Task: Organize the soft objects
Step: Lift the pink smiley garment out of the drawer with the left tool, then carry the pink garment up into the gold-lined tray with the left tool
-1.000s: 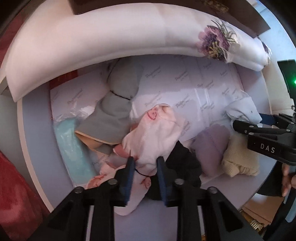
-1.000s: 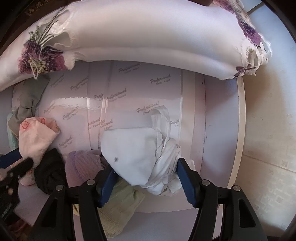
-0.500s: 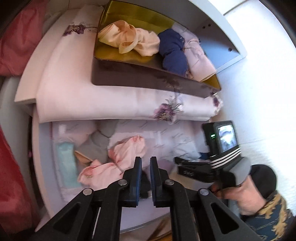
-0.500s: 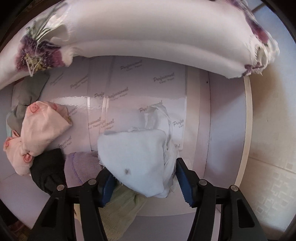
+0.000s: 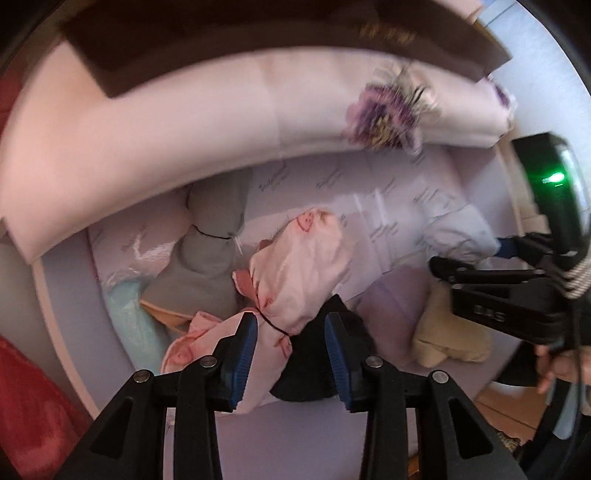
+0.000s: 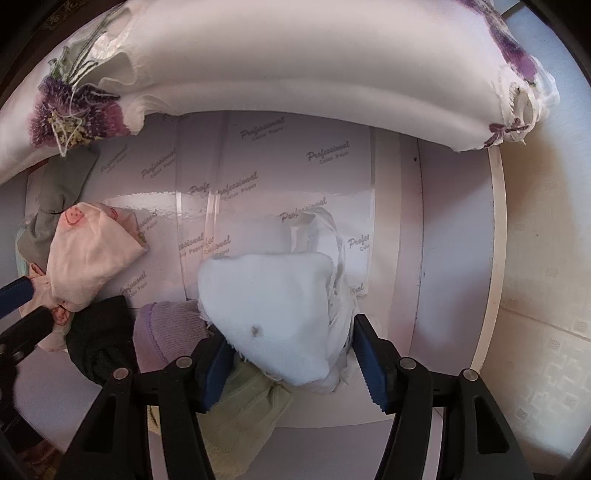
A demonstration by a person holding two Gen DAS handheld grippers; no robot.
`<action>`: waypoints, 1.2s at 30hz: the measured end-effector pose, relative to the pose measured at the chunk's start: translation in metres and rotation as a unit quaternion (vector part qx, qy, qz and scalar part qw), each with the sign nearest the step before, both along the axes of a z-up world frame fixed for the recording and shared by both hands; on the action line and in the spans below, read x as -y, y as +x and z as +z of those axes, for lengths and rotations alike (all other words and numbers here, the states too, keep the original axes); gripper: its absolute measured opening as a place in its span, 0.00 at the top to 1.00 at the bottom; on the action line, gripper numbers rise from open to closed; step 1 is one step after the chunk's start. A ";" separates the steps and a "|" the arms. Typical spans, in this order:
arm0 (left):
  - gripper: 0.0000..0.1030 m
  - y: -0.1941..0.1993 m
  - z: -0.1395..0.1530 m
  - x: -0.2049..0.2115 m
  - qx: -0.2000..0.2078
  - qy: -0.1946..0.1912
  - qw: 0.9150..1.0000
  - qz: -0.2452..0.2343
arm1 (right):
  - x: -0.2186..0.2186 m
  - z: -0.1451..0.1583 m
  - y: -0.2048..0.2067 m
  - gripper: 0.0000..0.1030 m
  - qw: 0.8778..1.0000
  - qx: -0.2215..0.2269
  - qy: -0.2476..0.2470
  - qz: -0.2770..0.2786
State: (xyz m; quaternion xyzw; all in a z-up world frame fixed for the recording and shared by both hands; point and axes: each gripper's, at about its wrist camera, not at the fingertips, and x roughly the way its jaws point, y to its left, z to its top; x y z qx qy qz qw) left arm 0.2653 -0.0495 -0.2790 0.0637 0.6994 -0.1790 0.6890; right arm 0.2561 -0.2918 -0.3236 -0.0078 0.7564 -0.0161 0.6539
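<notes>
A pink printed cloth bundle [image 5: 295,266] tied with a black band lies on the lilac shelf [image 5: 325,435], on a black garment [image 5: 321,354]. My left gripper [image 5: 291,354] is open, its blue pads either side of the bundle's tied neck. The bundle also shows in the right wrist view [image 6: 88,258]. My right gripper [image 6: 291,354] stands open around a white cloth bundle [image 6: 273,314], pads at or near its sides. The right gripper also shows in the left wrist view [image 5: 480,273] beside the white bundle [image 5: 458,232].
A grey tied bundle [image 5: 214,236], a teal item [image 5: 129,317], a purple knit piece [image 6: 166,332] and a cream knit piece [image 5: 447,332] lie on the shelf. A white embroidered pillow [image 6: 295,66] overhangs the back. A brown box [image 5: 258,29] rests on it. The shelf's right edge [image 6: 495,258] meets a tiled wall.
My left gripper drew back shut half a second ago, then returned close and opened around the pink bundle's neck. The right gripper stayed around the white bundle, which shifted slightly.
</notes>
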 end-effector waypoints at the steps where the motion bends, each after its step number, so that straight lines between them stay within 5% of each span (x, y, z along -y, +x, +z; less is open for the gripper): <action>1: 0.63 0.001 -0.005 0.002 0.001 0.010 1.000 -0.004 | -0.001 0.000 0.000 0.39 1.000 -0.001 0.001 0.000; 6: 0.66 -0.001 -0.021 0.009 0.006 0.033 0.999 -0.023 | -0.002 -0.004 0.001 0.39 1.000 -0.003 0.001 0.002; 10: 0.83 0.001 -0.013 -0.001 0.007 0.016 1.000 0.003 | -0.005 -0.009 0.001 0.41 1.000 -0.003 -0.001 0.007; 12: 0.93 0.001 0.002 -0.013 0.001 -0.024 0.999 0.036 | -0.008 -0.010 0.000 0.42 1.000 0.003 -0.002 0.016; 17: 0.95 -0.004 0.050 -0.031 0.025 -0.113 0.991 0.069 | -0.014 -0.009 -0.001 0.43 1.000 0.008 -0.005 0.030; 21: 0.88 -0.009 0.055 -0.026 0.062 -0.055 0.996 0.038 | -0.013 -0.004 -0.005 0.43 1.000 0.008 -0.005 0.029; 22: 0.75 -0.009 0.048 -0.023 0.051 -0.046 0.997 0.029 | -0.013 -0.004 -0.005 0.43 1.000 0.008 -0.004 0.027; 26: 0.65 -0.008 0.020 -0.006 0.022 -0.026 0.999 0.002 | -0.012 -0.001 -0.006 0.42 1.000 0.007 -0.001 0.024; 36: 0.63 0.002 -0.031 0.028 0.001 0.036 0.999 -0.038 | -0.011 0.002 -0.001 0.41 1.000 0.000 0.001 0.025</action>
